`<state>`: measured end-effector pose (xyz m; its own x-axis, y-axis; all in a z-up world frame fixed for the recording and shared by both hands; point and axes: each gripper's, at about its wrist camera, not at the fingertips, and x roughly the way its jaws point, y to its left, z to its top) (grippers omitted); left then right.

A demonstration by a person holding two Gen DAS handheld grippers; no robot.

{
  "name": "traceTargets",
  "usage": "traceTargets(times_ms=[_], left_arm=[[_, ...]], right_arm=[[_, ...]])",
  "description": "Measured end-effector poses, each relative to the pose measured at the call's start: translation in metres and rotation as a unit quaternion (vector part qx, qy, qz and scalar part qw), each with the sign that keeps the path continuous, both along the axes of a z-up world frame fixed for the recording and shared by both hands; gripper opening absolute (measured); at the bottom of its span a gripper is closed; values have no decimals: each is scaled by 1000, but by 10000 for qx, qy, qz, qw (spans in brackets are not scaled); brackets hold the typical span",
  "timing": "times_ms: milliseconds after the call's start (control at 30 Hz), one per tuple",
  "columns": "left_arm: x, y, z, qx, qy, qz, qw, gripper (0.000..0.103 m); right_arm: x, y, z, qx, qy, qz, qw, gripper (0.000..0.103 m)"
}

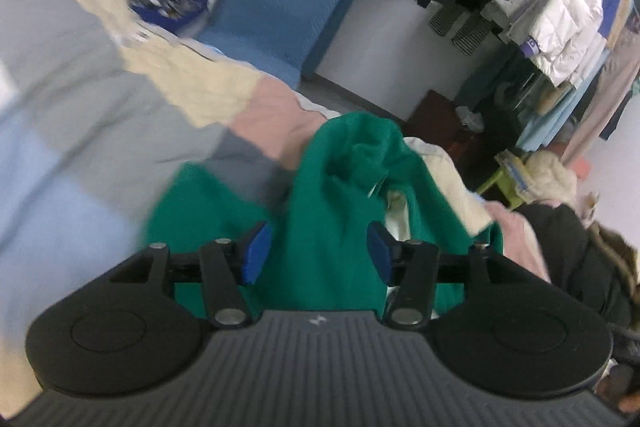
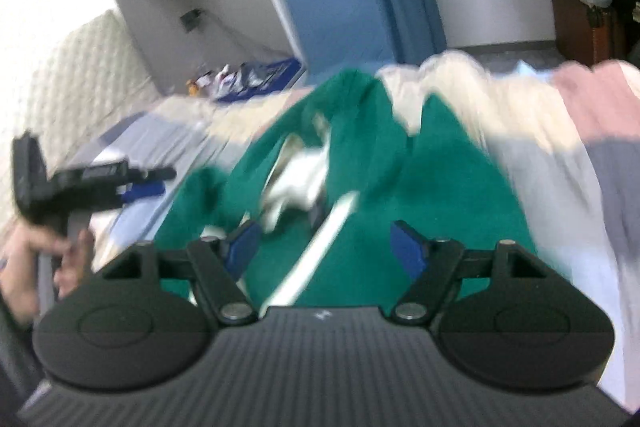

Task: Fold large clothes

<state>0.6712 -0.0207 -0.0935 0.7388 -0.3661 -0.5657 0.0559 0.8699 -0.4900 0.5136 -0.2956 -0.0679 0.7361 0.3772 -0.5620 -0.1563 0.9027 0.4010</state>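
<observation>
Green fleece-like cloth fills the middle of both views: the green garment (image 1: 340, 195) is seen crumpled on a patchwork bedspread (image 1: 80, 99) of grey, cream, pink and pale blue. On the left, the left gripper (image 1: 318, 253) is held with jaws spread, cloth lying between the blue pads (image 1: 256, 253) but nothing pinched. Moving right, the right gripper (image 2: 326, 247) is likewise spread wide above the heap, over a white strip (image 2: 316, 247) that may be a zipper or trim; blur prevents certainty. The garment is judged soft, limp and fairly bulky, likely to sag and bunch. A hem or shoulder edge is best pinched at two well-separated points, not the loose middle.
</observation>
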Motion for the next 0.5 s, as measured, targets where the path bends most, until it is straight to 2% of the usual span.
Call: traceTargets(times_ms=[100,233,333,400,500], left_arm=[[52,-12,-17,-212,148,-63,9996,61],[121,-24,-46,-121,422,3,9990,62],[155,-22,-70,-183,638,46,9978,62],[171,-22,-86,-366,842,32,9958,62],[187,-22,-99,-500,970,115,9940,60]], right_arm=[[75,-1,-9,141,-60,-116,9998,74],[168,9,-33,175,44,-258,9995,74],[216,18,-58,206,326,-394,9985,74],[236,24,-71,271,492,-407,9976,74],[256,37,-88,48,628,-257,9977,73]])
